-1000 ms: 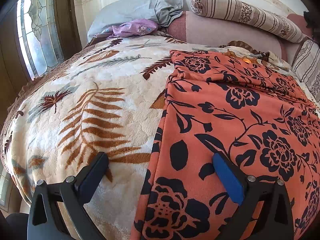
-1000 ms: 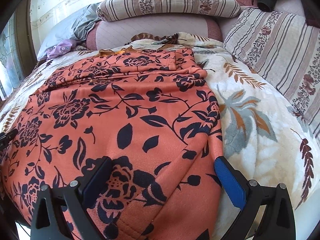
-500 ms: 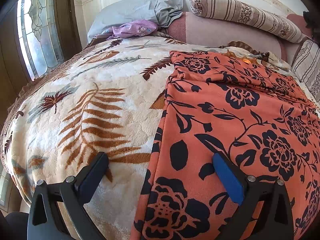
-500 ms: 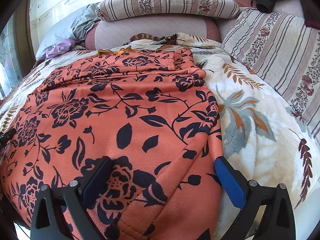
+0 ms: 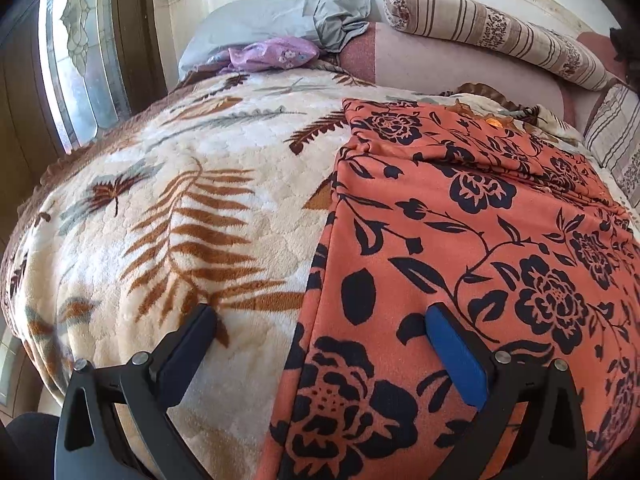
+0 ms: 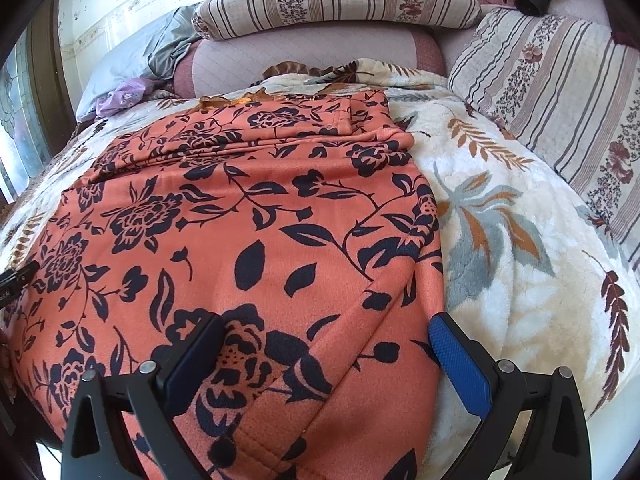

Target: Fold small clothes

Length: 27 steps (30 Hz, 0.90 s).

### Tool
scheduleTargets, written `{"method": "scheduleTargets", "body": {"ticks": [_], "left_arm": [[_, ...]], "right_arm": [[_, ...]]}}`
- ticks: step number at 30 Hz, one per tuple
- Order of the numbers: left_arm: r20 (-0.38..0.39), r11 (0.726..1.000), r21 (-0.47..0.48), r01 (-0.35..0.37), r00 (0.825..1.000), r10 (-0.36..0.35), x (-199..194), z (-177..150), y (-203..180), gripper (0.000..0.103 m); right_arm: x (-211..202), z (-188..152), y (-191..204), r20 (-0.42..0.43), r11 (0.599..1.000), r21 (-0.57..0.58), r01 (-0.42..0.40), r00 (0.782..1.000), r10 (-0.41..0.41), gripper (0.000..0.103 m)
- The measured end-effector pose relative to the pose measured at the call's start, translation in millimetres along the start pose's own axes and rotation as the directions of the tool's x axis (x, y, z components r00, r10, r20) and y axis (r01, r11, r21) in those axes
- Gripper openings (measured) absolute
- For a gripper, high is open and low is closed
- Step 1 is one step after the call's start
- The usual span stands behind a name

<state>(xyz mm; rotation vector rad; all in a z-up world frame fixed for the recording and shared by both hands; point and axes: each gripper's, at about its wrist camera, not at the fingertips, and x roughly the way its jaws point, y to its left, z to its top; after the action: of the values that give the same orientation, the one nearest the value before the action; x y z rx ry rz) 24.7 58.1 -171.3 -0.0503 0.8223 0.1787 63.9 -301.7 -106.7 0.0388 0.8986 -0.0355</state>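
An orange garment with a black flower print (image 5: 460, 240) lies spread flat on the bed, its hem hanging over the near edge; it also shows in the right wrist view (image 6: 260, 240). My left gripper (image 5: 320, 316) is open and empty, straddling the garment's left edge near the hem. My right gripper (image 6: 326, 324) is open and empty, over the garment's right edge near the hem. The far end of the garment is folded over itself.
A cream blanket with a leaf pattern (image 5: 180, 208) covers the bed. Striped pillows (image 6: 560, 120) lie at the right and a striped bolster (image 6: 340, 4) at the head. A grey pillow (image 5: 280, 16) and purple cloth (image 5: 272, 54) lie far left. A window (image 5: 76, 64) stands at the left.
The right gripper has crept slightly forward and left over the garment. The left gripper has not moved. Both stay open.
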Motion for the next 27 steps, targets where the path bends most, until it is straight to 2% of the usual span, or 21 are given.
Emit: {"method": "scheduleTargets", "body": {"ticks": [2, 4, 6, 8, 9, 10, 12, 15, 16, 17, 18, 19, 21, 22, 23, 24, 26, 27], "left_arm": [[-0.071, 1.0, 0.0, 0.026, 0.997, -0.026, -4, 3, 2, 0.103], [-0.159, 0.997, -0.032, 0.077, 0.984, -0.081, -11, 5, 8, 0.103], [-0.203, 0.987, -0.103, 0.127, 0.968, -0.145, -21, 1, 17, 0.103], [-0.252, 0.974, -0.157, 0.161, 0.948, -0.197, -25, -4, 25, 0.103], [-0.271, 0.967, -0.181, 0.181, 0.936, -0.226, -26, -7, 29, 0.103], [-0.278, 0.964, -0.186, 0.191, 0.931, -0.238, -27, -10, 31, 0.103], [-0.283, 0.967, -0.163, 0.197, 0.929, -0.237, -29, -13, 32, 0.103], [-0.289, 0.958, -0.181, 0.223, 0.919, -0.269, -31, -14, 36, 0.103], [-0.288, 0.954, -0.195, 0.228, 0.916, -0.278, -32, -13, 38, 0.103], [-0.285, 0.949, -0.209, 0.236, 0.913, -0.29, -34, -13, 42, 0.103], [-0.281, 0.943, -0.222, 0.249, 0.909, -0.306, -36, -12, 44, 0.103], [-0.275, 0.938, -0.229, 0.261, 0.907, -0.32, -39, -11, 47, 0.103], [-0.271, 0.937, -0.222, 0.271, 0.906, -0.326, -39, -11, 50, 0.103], [-0.275, 0.94, -0.211, 0.268, 0.907, -0.32, -38, -11, 51, 0.103], [-0.283, 0.945, -0.197, 0.261, 0.908, -0.309, -36, -12, 50, 0.103], [-0.29, 0.948, -0.188, 0.256, 0.908, -0.303, -33, -13, 51, 0.103], [-0.282, 0.948, -0.182, 0.261, 0.91, -0.304, -33, -15, 51, 0.103], [-0.27, 0.948, -0.175, 0.264, 0.914, -0.304, -35, -16, 51, 0.103]], "right_arm": [[-3, 2, -7, -0.025, 0.999, 0.038, -0.033, 0.999, 0.034, 0.103], [-12, 4, -27, -0.008, 0.978, 0.16, -0.137, 0.99, 0.141, 0.102], [-24, 5, -71, 0.041, 0.871, 0.397, -0.29, 0.954, 0.298, 0.102], [-29, 9, -106, 0.038, 0.791, 0.512, -0.334, 0.929, 0.367, 0.102], [-28, 14, -122, -0.02, 0.773, 0.538, -0.338, 0.911, 0.412, 0.102], [-24, 19, -130, -0.099, 0.768, 0.543, -0.34, 0.882, 0.46, 0.102], [-24, 27, -135, -0.209, 0.794, 0.48, -0.372, 0.831, 0.515, 0.102], [-23, 23, -133, -0.311, 0.823, 0.422, -0.381, 0.792, 0.526, 0.1], [-20, 17, -132, -0.327, 0.817, 0.424, -0.391, 0.775, 0.54, 0.093], [-18, 10, -130, -0.331, 0.791, 0.449, -0.415, 0.745, 0.579, 0.08], [-18, 2, -127, -0.326, 0.766, 0.472, -0.437, 0.721, 0.612, 0.073], [-21, -3, -123, -0.319, 0.754, 0.475, -0.454, 0.71, 0.628, 0.064], [-28, -9, -113, -0.305, 0.745, 0.463, -0.479, 0.703, 0.642, 0.064], [-29, -10, -111, -0.3, 0.746, 0.467, -0.474, 0.71, 0.638, 0.064], [-29, -10, -110, -0.299, 0.758, 0.469, -0.452, 0.726, 0.619, 0.064], [-29, -8, -108, -0.307, 0.79, 0.455, -0.412, 0.76, 0.573, 0.064], [-38, 0, -97, -0.298, 0.837, 0.395, -0.38, 0.809, 0.507, 0.066], [-46, 3, -90, -0.292, 0.853, 0.368, -0.37, 0.825, 0.484, 0.066]]}}
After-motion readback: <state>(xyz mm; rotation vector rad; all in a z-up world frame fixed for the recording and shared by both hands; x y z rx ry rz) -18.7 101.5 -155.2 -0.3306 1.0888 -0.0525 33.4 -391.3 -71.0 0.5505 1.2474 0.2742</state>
